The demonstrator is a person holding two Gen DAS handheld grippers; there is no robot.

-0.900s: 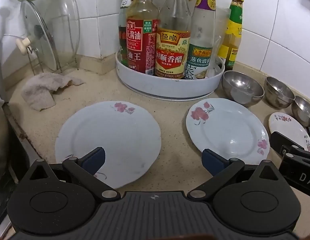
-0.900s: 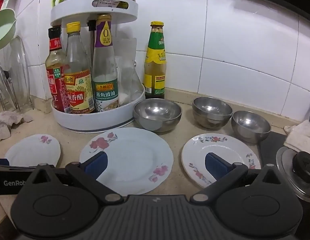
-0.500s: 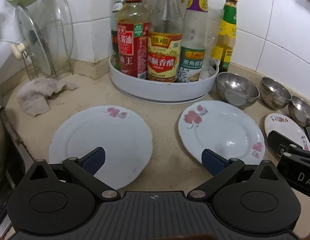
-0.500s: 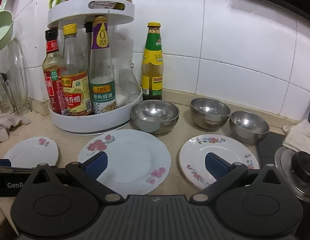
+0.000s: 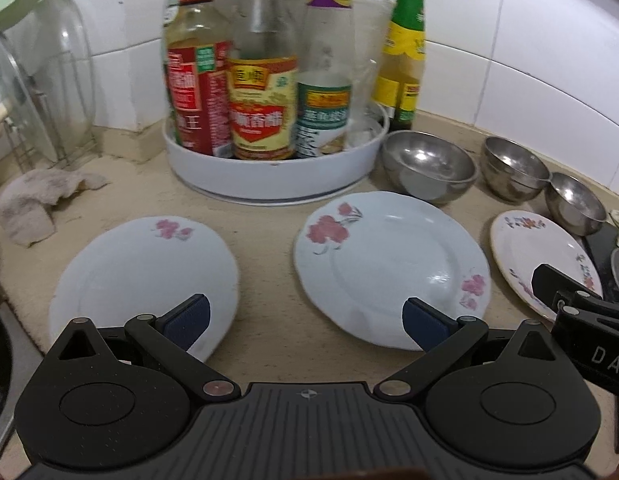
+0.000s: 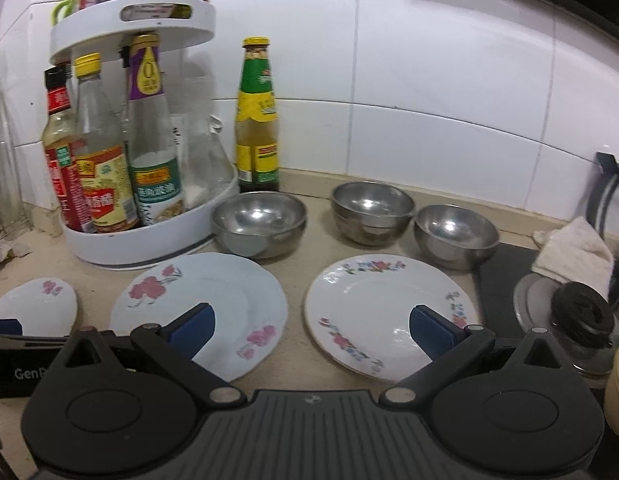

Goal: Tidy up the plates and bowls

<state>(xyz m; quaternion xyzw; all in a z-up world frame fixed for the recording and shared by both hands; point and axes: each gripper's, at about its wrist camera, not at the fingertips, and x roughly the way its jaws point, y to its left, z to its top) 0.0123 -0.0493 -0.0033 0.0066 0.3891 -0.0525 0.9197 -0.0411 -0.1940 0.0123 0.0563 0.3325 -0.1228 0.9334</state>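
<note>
Plates lie flat in a row on the beige countertop (image 5: 265, 248), seen first from the left wrist: a pale blue plate (image 5: 149, 276) with one pink flower at lower left of the frame, a second pale blue plate (image 5: 389, 264) with pink flowers at centre, and a white floral-rimmed plate (image 5: 537, 252) at right, partly covered by the right gripper's black body. The left gripper (image 5: 305, 316) hangs wide open, gripping nothing, one blue pad over the left plate and the other over the middle plate. Behind the plates stand three steel bowls: a large one (image 5: 429, 166) beside the white turntable rack (image 5: 277, 168) of sauce bottles, a middle bowl (image 5: 513, 168) and a small one (image 5: 575, 202) touching it. A crumpled cloth (image 5: 37, 204) lies at far left. From the right wrist, the right gripper (image 6: 311, 328) is also spread wide and empty, pads over the middle blue plate (image 6: 213, 296) and the white floral plate (image 6: 385, 304). The same bowls sit across the middle of the frame: large (image 6: 259, 222), middle (image 6: 371, 210), small (image 6: 455, 236). A green-capped bottle (image 6: 258, 120) stands against the tiled wall.
</note>
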